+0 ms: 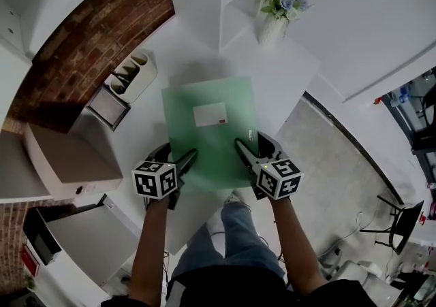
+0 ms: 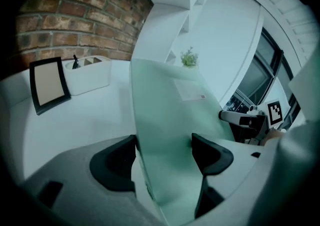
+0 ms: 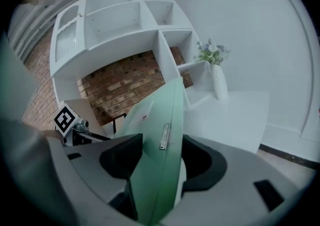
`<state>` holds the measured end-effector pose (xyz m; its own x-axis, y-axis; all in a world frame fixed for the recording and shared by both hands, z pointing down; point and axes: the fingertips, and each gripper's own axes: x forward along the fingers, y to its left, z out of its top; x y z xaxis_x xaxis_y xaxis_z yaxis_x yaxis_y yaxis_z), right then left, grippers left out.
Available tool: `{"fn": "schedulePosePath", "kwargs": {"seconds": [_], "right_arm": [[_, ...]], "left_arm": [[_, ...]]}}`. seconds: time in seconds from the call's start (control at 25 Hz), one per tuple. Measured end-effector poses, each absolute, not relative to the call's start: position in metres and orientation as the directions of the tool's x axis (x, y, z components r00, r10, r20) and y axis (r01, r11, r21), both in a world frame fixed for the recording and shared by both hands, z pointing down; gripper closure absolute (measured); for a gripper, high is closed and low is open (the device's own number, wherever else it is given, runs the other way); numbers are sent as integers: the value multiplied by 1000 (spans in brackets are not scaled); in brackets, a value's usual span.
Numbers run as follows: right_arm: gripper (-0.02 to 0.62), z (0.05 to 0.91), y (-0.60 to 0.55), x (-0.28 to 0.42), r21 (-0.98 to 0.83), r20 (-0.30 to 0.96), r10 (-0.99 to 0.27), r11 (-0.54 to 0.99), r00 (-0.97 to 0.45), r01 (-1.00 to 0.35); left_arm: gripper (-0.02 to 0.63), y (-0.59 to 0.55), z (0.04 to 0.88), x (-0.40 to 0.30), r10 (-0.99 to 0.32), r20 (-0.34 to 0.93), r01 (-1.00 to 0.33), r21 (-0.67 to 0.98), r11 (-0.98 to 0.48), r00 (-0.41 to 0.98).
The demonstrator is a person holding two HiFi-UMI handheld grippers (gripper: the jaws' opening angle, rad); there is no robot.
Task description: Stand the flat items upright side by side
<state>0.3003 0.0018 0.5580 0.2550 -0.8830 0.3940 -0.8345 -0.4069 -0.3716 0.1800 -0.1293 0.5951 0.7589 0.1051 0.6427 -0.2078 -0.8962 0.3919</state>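
Note:
A pale green file folder [image 1: 208, 125] with a white label on its face hangs over the white table [image 1: 293, 67], held by its near edge. My left gripper [image 1: 176, 157] grips the near left corner. In the left gripper view the folder [image 2: 170, 120] fills the gap and both black pads [image 2: 125, 157] touch it. My right gripper [image 1: 251, 143] is at the near right corner. In the right gripper view the folder [image 3: 160, 135] stands edge-on between the jaws, its spine label facing me, with the pads [image 3: 127, 157] against both sides.
At the table's left stand a white desk organiser [image 1: 133, 74] and a dark-framed board [image 1: 105, 107]. A white vase of flowers [image 1: 276, 16] is at the far side beside a white shelf unit [image 3: 125, 24]. A brick wall [image 1: 95, 33] lies behind.

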Motion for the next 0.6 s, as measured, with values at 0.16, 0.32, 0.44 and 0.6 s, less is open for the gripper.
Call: {"fn": "schedulePosePath", "kwargs": {"seconds": [0.16, 0.32, 0.44, 0.6], "right_arm": [[365, 529, -9, 297, -310, 308, -921, -333, 237, -890], [377, 505, -20, 288, -223, 240, -951, -250, 195, -942], [388, 488, -27, 278, -154, 186, -970, -189, 159, -970], [396, 479, -36, 264, -67, 151, -979, -148, 137, -987]], "left_arm": [[261, -140, 574, 177, 53, 594, -199, 350, -915, 802], [261, -152, 553, 170, -17, 550, -207, 286, -936, 835], [261, -162, 538, 163, -88, 515, -219, 200, -955, 852], [261, -174, 521, 151, -184, 465, -247, 78, -966, 866]]}}
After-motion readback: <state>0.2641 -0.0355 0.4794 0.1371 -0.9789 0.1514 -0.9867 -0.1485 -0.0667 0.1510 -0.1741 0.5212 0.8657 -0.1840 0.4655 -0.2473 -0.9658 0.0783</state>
